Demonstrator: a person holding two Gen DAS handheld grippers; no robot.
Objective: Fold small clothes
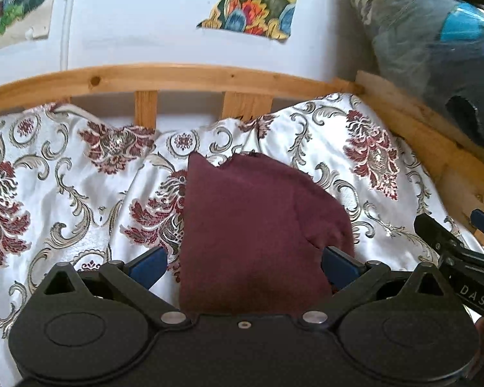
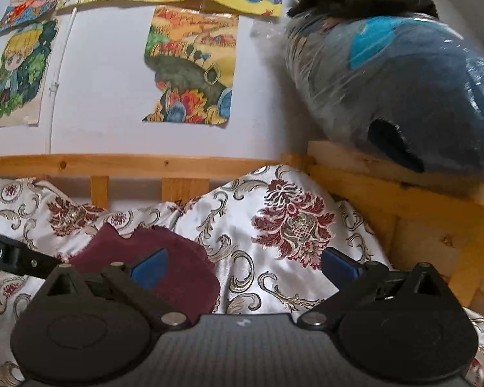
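A home bedroom, pine bed frame (image 2: 138, 163) with slats against a white wall, ornate floral bedspread (image 1: 309, 135), children's coloured drawings (image 2: 190, 64) taped up, plastic-wrapped plush toy (image 2: 403, 96) on the ledge

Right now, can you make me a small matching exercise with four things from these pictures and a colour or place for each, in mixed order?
Things:
1. garment
2. bed rail
3. plush toy
4. left gripper

Descriptions:
A. light wood
B. wrapped in clear plastic
C. dark maroon
D. open, one finger at each side of the garment

Pairs: 1-C, 2-A, 3-B, 4-D
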